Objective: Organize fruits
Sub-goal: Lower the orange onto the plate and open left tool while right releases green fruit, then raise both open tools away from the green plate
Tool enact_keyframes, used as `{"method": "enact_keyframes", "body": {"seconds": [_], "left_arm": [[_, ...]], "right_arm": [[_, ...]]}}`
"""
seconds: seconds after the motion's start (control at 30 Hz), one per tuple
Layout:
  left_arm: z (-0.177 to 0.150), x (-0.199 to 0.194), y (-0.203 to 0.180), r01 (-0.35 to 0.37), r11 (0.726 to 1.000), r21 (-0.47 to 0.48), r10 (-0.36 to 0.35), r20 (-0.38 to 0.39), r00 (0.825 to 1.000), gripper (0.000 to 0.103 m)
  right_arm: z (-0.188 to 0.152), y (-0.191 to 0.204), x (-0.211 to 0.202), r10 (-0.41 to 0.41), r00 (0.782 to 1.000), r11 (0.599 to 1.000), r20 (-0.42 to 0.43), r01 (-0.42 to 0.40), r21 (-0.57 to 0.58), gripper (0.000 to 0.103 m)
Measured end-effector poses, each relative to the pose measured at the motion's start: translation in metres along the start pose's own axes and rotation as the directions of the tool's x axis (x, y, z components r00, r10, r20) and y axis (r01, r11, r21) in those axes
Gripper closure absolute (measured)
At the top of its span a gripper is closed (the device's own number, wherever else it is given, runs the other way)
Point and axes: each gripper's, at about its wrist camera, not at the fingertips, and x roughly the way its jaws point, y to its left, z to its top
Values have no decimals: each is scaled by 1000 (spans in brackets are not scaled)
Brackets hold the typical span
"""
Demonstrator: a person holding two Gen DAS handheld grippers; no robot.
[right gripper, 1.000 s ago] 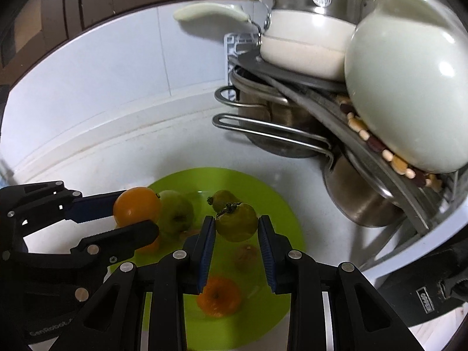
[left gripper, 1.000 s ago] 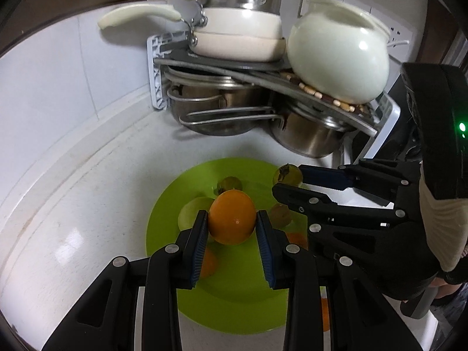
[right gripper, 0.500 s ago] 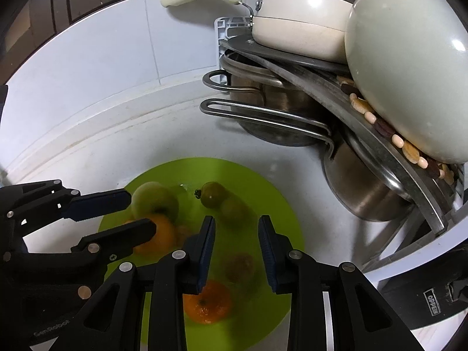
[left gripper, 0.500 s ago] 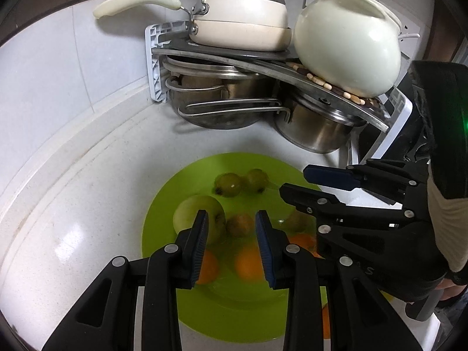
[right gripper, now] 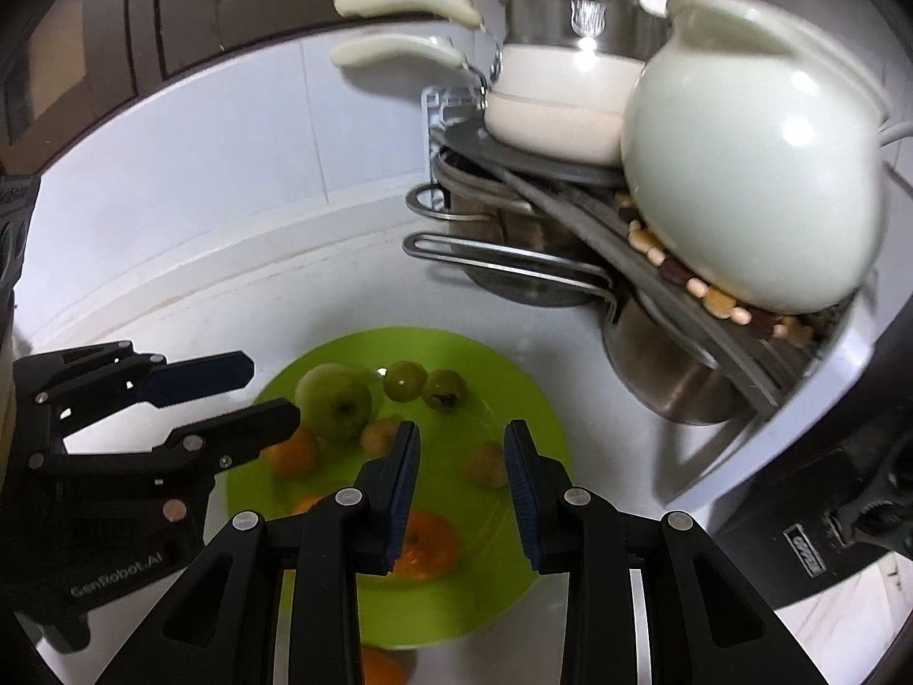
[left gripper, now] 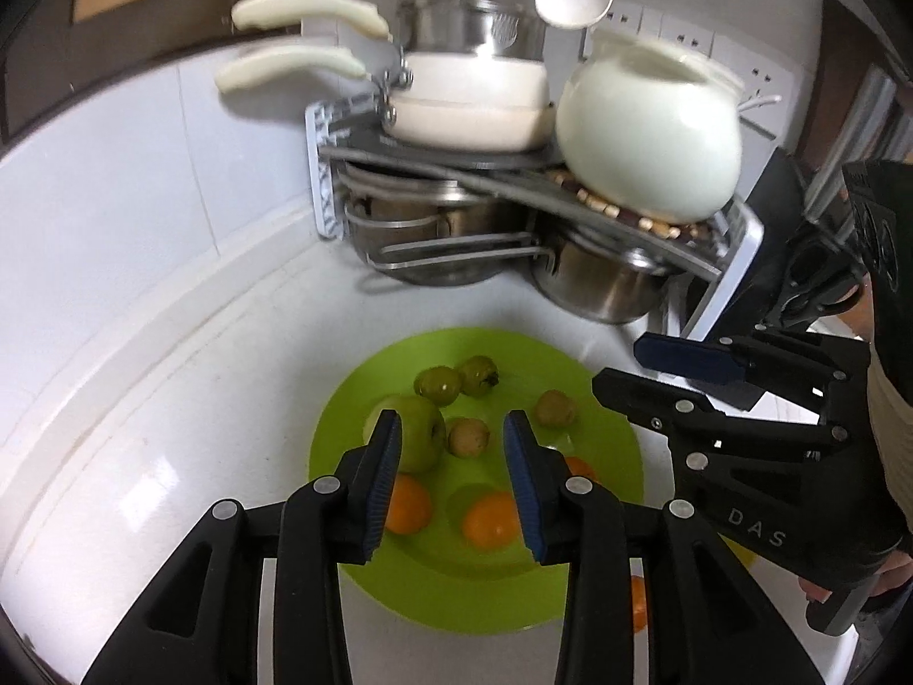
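left wrist view: the left gripper (left gripper: pixel 452 445) is spread wide with nothing between its pads, poised above the green plate (left gripper: pixel 605 434). the right gripper (right gripper: pixel 461 454) is likewise spread and holds nothing. on the plate lie a green apple (left gripper: pixel 419 436), two small green fruits (left gripper: pixel 438 383), two brownish fruits (left gripper: pixel 468 437) and oranges (left gripper: pixel 492 520). behind the plate a rack (left gripper: pixel 513 162) carries pans and a white pot (left gripper: pixel 647 140), well apart from both grippers.
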Motion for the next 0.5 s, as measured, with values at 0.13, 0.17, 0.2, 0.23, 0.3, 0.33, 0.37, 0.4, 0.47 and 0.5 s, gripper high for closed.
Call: {"method": "enact_keyframes", "body": {"seconds": [0.13,0.17,0.2,0.23,0.3,0.33,0.37,0.4,0.47,0.5], "left_arm": [[0,-24,-8,-8,1000,21,7,47,999,65],[0,-29,-10,-10,1000,27,8,58,998,64],[0,-34,-11,-11,999,32,9,67,998,64],[0,-41,-13,-13,999,37,10,80,997,62],[-1,-50,-16,-11,999,42,7,98,995,59],[-1,-56,-17,-8,999,44,4,108,994,58],[-2,-61,-19,-5,999,45,0,117,993,56],[-3,-65,-20,-2,999,46,-4,124,992,55],[-4,-73,-24,6,999,49,-12,137,990,53],[-5,-78,-26,10,999,50,-17,146,989,52]], "right_arm": [[-2,6,-22,2,999,1000,42,-2,-5,71],[-2,7,-28,3,999,1000,53,-3,-5,71],[-3,7,-34,3,998,1000,64,-3,-3,71],[-4,8,-39,4,997,1000,72,-4,0,71],[-6,9,-50,5,996,1000,89,-6,8,68],[-8,8,-57,2,995,1000,102,-3,16,64],[-9,7,-62,-1,994,1000,113,-1,20,62],[-11,6,-68,-4,993,1000,122,1,23,61],[-15,4,-80,-16,990,999,141,12,32,56],[-18,2,-86,-22,988,999,150,16,37,53]]}}
